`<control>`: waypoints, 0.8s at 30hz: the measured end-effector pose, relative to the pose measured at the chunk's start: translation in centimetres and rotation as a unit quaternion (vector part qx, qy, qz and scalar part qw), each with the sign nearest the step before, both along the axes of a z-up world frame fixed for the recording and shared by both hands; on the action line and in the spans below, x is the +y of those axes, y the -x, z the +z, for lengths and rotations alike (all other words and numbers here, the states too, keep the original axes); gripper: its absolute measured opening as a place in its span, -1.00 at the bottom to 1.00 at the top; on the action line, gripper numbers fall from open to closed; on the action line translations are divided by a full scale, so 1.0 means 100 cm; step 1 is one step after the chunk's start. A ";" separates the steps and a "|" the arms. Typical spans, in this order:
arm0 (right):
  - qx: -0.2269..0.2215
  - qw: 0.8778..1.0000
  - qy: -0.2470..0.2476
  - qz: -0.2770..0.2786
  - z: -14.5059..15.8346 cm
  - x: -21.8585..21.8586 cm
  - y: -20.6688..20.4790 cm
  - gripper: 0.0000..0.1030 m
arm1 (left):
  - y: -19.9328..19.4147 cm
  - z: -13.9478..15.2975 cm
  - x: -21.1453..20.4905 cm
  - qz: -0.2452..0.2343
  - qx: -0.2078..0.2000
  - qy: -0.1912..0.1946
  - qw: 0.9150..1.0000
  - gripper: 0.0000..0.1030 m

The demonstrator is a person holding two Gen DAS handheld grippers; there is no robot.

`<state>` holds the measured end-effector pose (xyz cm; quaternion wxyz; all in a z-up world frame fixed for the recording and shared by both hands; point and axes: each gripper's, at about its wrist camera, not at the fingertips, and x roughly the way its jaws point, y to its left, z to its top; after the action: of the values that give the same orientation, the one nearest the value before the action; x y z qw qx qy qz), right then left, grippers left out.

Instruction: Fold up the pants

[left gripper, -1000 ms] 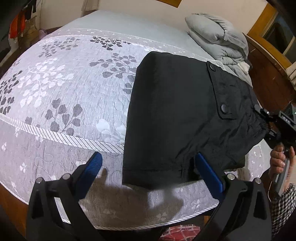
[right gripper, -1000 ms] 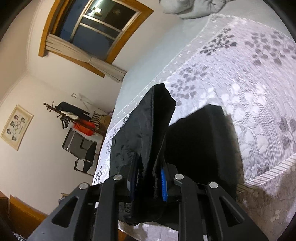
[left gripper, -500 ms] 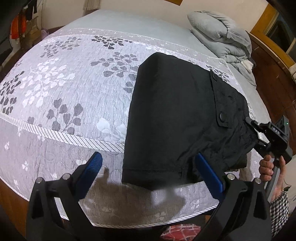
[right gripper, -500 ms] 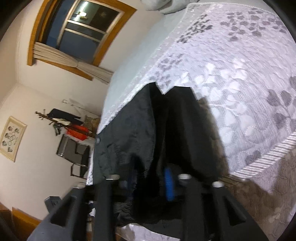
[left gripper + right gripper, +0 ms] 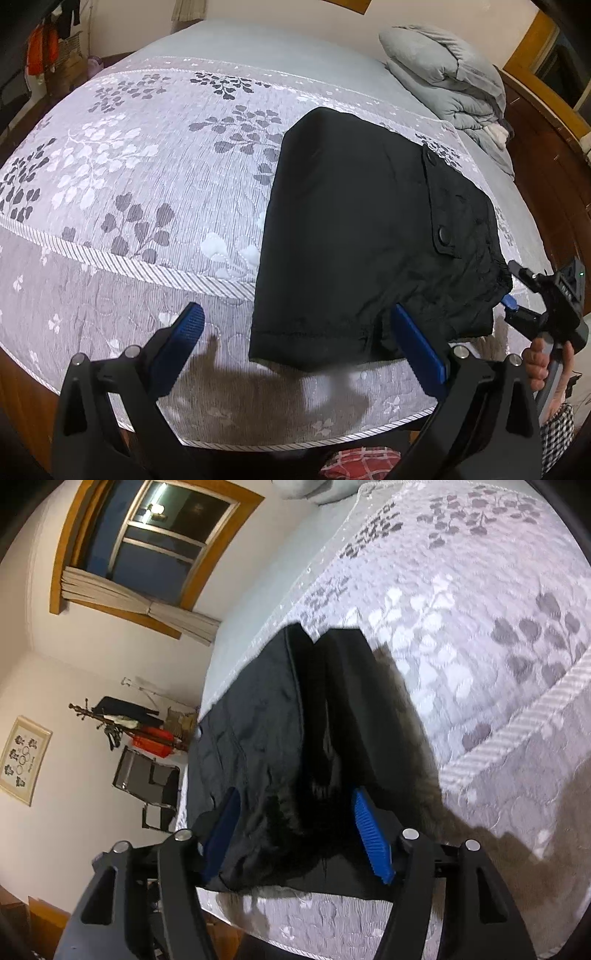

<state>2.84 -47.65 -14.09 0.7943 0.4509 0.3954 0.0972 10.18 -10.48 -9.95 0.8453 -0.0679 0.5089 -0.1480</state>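
Black pants [image 5: 351, 229] lie folded on the floral bed cover [image 5: 129, 177], with a snap-buttoned pocket flap toward the right. My left gripper [image 5: 301, 334] stands wide open over the bed's front edge. The pants' hem lies just beyond its fingers, untouched. At the pants' right edge, a hand holds my right gripper [image 5: 511, 306]. In the right wrist view the right gripper [image 5: 295, 830] has its jaws opening. The bunched waist of the pants [image 5: 280, 760] sits loose between the blue pads [image 5: 369, 834], which do not press on it.
A folded grey duvet [image 5: 450, 81] lies at the bed's far right corner beside the wooden bed frame [image 5: 546, 155]. A window [image 5: 159, 535], a coat rack [image 5: 110, 720] and a folding chair [image 5: 147, 782] stand past the bed's far side.
The right gripper's jaws spread and let go of the lifted waist fold, which dropped flat onto the lower layer. The right gripper sank toward the bed. The left gripper stayed still.
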 end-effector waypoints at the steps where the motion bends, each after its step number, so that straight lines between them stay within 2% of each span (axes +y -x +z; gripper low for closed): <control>1: 0.001 1.000 -0.001 0.001 -0.002 0.002 -0.001 0.11 | 0.000 -0.001 0.000 0.002 0.002 -0.002 1.000 0.94; 3: 0.004 1.000 -0.006 0.002 -0.006 0.008 -0.004 -0.14 | 0.002 -0.002 0.001 0.002 0.003 -0.005 1.000 0.94; 8: 0.001 1.000 0.011 0.005 -0.001 0.009 -0.005 -0.38 | 0.004 -0.002 0.003 0.005 0.004 -0.006 1.000 0.94; 16: -0.027 0.999 0.030 -0.003 0.033 -0.001 0.004 -0.41 | 0.005 0.001 0.000 0.005 0.002 0.000 1.000 0.94; 24: -0.017 0.999 0.029 -0.010 0.025 -0.003 0.010 -0.41 | 0.006 -0.001 -0.003 0.001 0.005 -0.003 1.000 0.94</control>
<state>1.84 -47.93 -11.57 0.8146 0.4301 0.3796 0.0854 9.61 -10.80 -10.06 0.8430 -0.0672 0.5135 -0.1452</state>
